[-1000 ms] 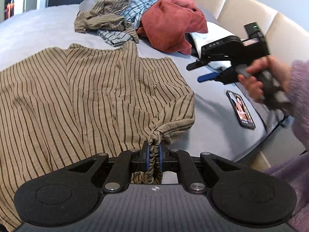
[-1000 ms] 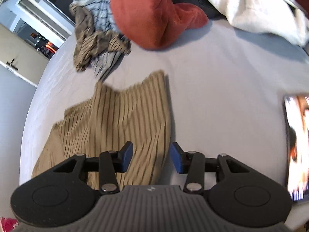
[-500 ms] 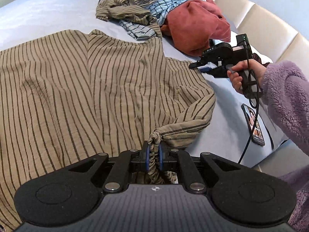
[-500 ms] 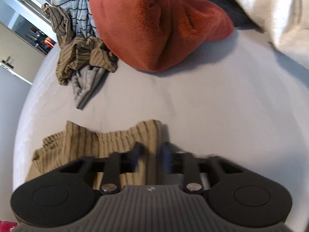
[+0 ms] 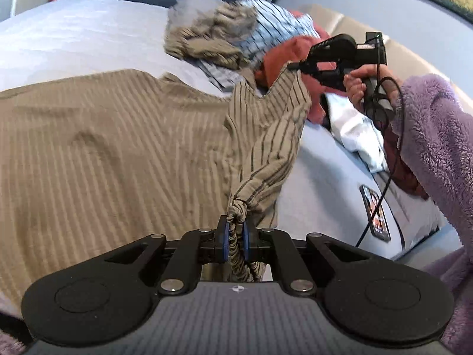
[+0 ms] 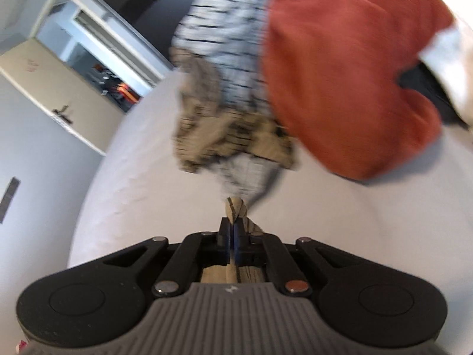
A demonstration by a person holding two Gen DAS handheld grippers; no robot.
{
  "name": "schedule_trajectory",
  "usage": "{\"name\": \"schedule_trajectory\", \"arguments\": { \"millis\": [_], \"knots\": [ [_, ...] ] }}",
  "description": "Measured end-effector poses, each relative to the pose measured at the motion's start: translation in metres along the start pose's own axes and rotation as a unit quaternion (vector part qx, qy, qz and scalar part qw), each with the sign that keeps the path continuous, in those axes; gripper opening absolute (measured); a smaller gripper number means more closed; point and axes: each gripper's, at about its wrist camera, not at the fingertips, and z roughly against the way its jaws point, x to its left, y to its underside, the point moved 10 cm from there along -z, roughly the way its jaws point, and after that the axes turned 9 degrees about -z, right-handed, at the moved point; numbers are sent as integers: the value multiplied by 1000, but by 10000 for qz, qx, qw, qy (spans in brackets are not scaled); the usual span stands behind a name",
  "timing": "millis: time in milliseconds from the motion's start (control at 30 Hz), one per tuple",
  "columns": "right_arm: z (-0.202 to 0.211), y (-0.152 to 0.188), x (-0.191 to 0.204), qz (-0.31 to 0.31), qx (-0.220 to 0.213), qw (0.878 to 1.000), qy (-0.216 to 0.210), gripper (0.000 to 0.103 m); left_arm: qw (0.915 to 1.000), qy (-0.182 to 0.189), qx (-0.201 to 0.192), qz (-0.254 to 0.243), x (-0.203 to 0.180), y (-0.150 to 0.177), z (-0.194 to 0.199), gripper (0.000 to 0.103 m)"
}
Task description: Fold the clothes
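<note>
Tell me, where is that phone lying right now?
In the left wrist view the phone lies face up on the grey bed, low on the right, beside a dangling black cable and under the purple fuzzy sleeve.

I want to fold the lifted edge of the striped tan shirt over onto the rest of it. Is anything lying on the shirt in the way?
Nothing visible. The left gripper and right gripper each pinch a corner of the striped tan shirt, whose flat part is bare. The clothes pile and phone lie off it on the bed.
</note>
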Motion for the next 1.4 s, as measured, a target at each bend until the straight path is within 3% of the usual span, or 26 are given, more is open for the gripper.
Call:
{"name": "schedule_trajectory", "arguments": {
  "millis": [133, 400, 733, 933, 1200, 1400],
  "knots": [
    [-9, 18, 65, 295, 60, 9991, -300, 3, 9994, -223, -98, 239, 22, 5, 27, 7],
    [-55, 85, 187, 957, 593, 9911, -714, 3, 9938, -828, -102, 736, 65, 25, 74, 7],
    [-119, 202, 324, 2293, 1444, 9583, -905, 3, 9816, -1430, 142, 1260, 106, 57, 104, 7],
    [-159, 276, 359, 2900, 1986, 9329, -786, 3, 9779, -1412, 339, 1504, 118, 72, 109, 7],
    [-199, 359, 361, 3257, 2674, 9047, -636, 3, 9749, -1351, 606, 1664, 126, 87, 100, 7],
    [-219, 392, 372, 3284, 2833, 8982, -715, 3, 9737, -1333, 769, 1679, 125, 95, 97, 7]
  ]
}}
